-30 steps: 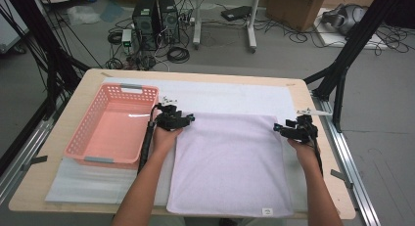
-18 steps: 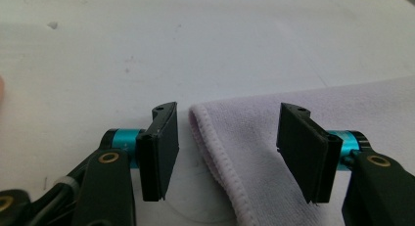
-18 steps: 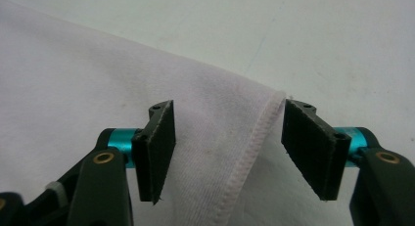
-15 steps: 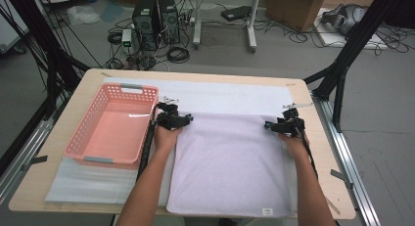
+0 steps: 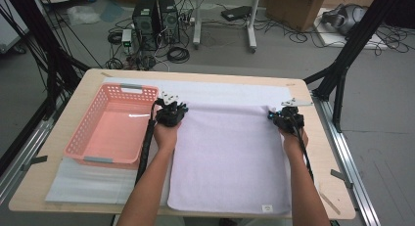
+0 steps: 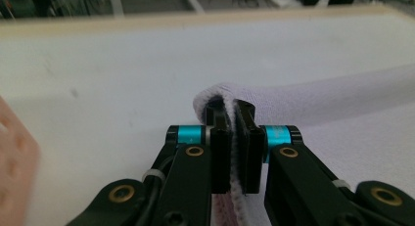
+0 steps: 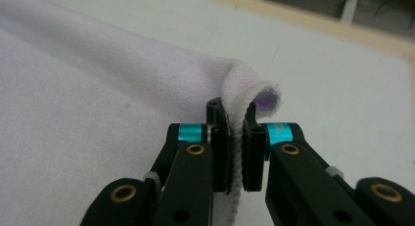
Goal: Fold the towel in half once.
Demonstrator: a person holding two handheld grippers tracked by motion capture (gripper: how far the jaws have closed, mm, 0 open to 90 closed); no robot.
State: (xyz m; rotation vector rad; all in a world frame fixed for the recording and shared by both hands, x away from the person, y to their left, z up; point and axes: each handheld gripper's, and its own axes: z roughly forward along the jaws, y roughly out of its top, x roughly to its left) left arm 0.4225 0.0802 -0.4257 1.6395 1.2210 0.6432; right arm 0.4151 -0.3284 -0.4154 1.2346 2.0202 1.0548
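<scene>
Gripping, high view: the left claw (image 5: 171, 112) and the right claw (image 5: 287, 119) each sit at a far corner of the lilac towel (image 5: 230, 157), which lies flat on the tabletop (image 5: 323, 152), its near edge close to the person.
Surroundings, high view: a pink basket (image 5: 98, 152) stands just left of the towel; a white mat (image 5: 220, 91) lies under both.
Left claw, left gripper view: the jaws have just been closing and now pinch the towel (image 6: 313, 96) corner, the hem running between the pads.
Right claw, right gripper view: these jaws have also just been closing and now clamp the other far corner of the towel (image 7: 98, 89), whose tip curls over beyond the pads.
Step in hand: judged to be securing both far corners, likely ahead of a fold toward the near edge.
Doing it well: lift both corners together and level, keeping the far edge taut between the claws so the cloth does not sag or twist.
Watch: the bites look shallow; a jerk could pull the hem free, and the left arm should steer clear of the basket.
</scene>
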